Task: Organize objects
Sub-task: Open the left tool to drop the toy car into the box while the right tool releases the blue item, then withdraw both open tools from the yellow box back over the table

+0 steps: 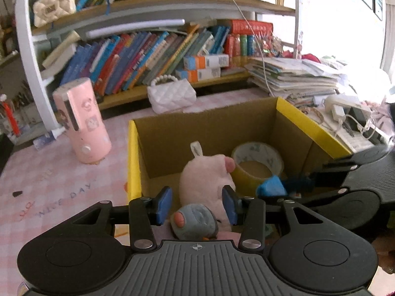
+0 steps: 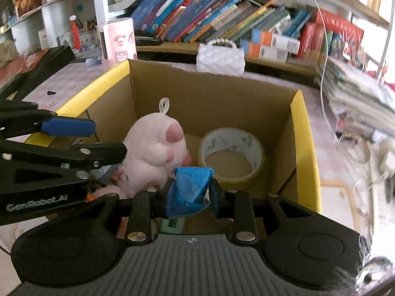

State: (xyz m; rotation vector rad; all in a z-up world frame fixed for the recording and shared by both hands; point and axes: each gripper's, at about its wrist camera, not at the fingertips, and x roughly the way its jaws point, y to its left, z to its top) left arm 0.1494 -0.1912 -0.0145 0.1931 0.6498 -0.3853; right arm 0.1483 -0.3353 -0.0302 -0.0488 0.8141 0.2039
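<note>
A cardboard box with yellow rims stands on the pink checked table. Inside lie a roll of tape and a pink plush toy. My left gripper reaches over the box's near left side and is shut on the plush toy, whose body sits between the blue pads. A grey plush part with a pink paw lies just under the jaws. My right gripper hangs above the box floor, shut on a crumpled blue object.
A pink cylindrical container stands left of the box. A white quilted purse sits behind it, in front of a shelf of books. Stacked papers and chargers with cables crowd the right side.
</note>
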